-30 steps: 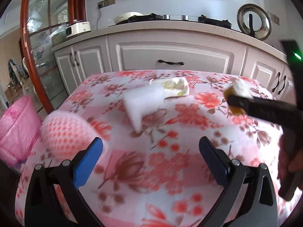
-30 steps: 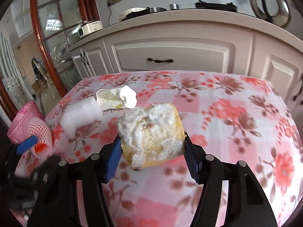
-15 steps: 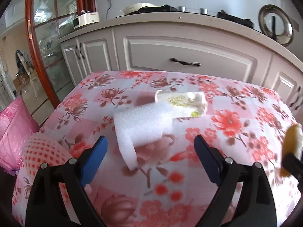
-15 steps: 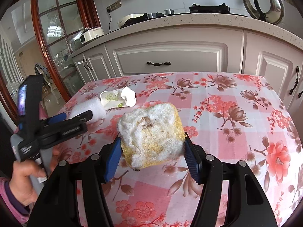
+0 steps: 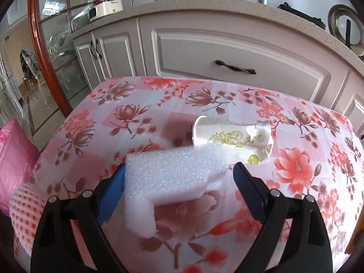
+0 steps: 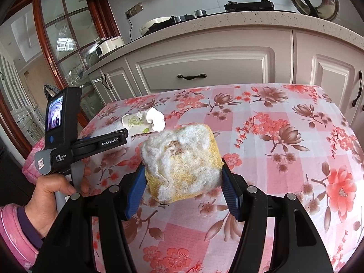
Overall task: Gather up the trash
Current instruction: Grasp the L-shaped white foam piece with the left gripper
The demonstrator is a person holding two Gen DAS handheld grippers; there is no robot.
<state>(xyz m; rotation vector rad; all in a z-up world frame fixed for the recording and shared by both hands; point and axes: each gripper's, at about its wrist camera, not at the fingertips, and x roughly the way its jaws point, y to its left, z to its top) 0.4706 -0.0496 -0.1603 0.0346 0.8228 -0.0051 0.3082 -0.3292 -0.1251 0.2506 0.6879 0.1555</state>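
Left gripper (image 5: 178, 188) spread around white foam (image 5: 173, 177); right gripper (image 6: 183, 190) pinches sponge (image 6: 182, 161) mid-table.

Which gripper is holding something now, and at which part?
The right gripper clamps the worn sponge by its two sides. The left gripper straddles the white foam piece, not closed.

White L-shaped foam (image 5: 173, 177), frame centre; crumpled printed paper cup (image 5: 234, 141) on its side, just behind. Worn yellow sponge (image 6: 182, 161), centre.
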